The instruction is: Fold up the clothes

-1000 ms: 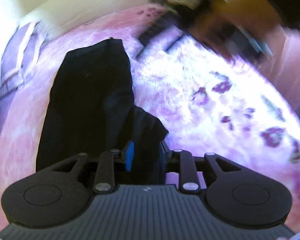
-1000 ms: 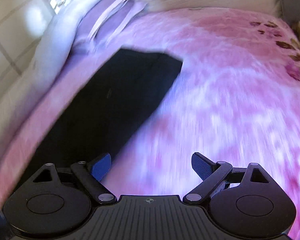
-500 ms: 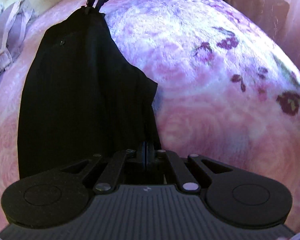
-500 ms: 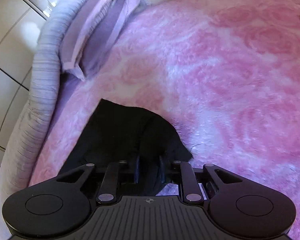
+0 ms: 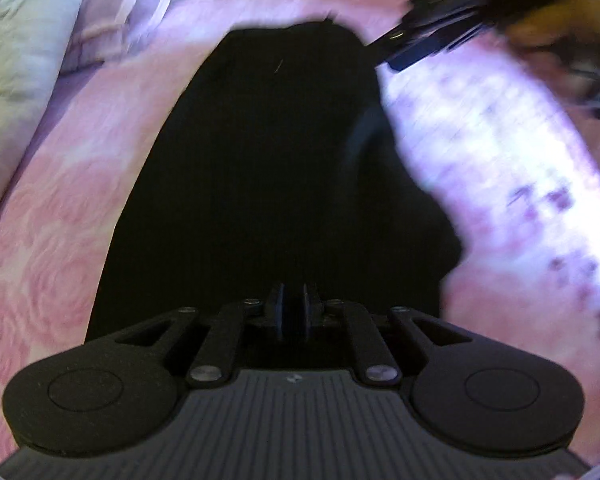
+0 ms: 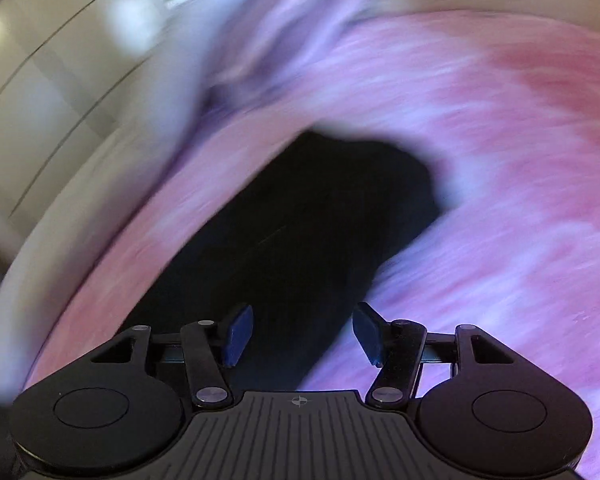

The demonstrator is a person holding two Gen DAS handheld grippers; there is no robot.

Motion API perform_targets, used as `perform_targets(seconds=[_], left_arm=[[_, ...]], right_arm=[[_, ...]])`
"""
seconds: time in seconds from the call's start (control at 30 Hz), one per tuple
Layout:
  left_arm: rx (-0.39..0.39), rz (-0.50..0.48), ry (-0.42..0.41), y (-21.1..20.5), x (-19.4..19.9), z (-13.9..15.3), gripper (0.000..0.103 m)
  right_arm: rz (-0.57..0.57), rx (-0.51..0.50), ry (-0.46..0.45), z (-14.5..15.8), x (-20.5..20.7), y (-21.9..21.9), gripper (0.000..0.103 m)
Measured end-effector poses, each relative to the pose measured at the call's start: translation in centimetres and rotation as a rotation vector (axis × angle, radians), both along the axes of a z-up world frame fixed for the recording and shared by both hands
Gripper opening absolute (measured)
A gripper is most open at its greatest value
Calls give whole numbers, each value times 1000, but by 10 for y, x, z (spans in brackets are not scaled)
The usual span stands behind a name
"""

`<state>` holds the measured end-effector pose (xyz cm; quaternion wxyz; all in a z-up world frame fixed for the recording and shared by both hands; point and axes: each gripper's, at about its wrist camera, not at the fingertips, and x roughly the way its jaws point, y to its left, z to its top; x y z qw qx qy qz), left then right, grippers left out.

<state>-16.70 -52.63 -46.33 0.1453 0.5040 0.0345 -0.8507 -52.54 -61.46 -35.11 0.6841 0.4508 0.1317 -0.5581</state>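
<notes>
A black garment lies stretched out on a pink rose-patterned blanket. My left gripper is shut on the near edge of the black garment, its blue pads pressed nearly together over the cloth. In the right wrist view the same black garment lies below my right gripper, which is open with blue pads apart and nothing between them. The right gripper also shows, blurred, in the left wrist view by the garment's far right corner.
A lilac pillow and a pale quilted headboard lie at the far left of the bed. White cupboard panels stand beyond the bed's left side. Dark flower prints mark the blanket on the right.
My right gripper has let go of the garment's far end and opened, moving away fast. My left gripper stays shut on the near edge; both views are motion-blurred.
</notes>
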Motion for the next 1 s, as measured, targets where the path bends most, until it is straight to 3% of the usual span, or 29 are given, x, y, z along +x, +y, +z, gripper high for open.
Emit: perform_targets(seconds=[0.13,0.23,0.37,0.5,0.53,0.6,0.63,0.73,0.83,1.0], left_arm=[[-24,53,-95,-18,30,-18,10],[-69,120,-164,-30,68,-19,12],[-92,274,-273,-42,140,-15,12],[-97,394,-295,-25,197,0,14],[-108,401,-294,-16,207,4,16],[-148,369,-290,10,222,12,34],[-171,337,-294,27,228,15,36],[-221,232,-324,74,247,17,37],[-214,195,-365,111,272,10,38],[-167,303,-407,135,329,-6,39]], right_arm=[[241,-21,128,-18,54,4,60],[240,90,296,-43,53,5,60],[142,140,360,-33,28,17,60],[220,93,329,-9,52,41,60],[246,88,312,-6,63,48,60],[293,95,297,-5,87,63,60],[331,96,312,-6,101,73,60],[506,58,413,-11,152,106,60],[677,-6,500,-15,195,135,60],[851,-96,558,-24,248,156,60]])
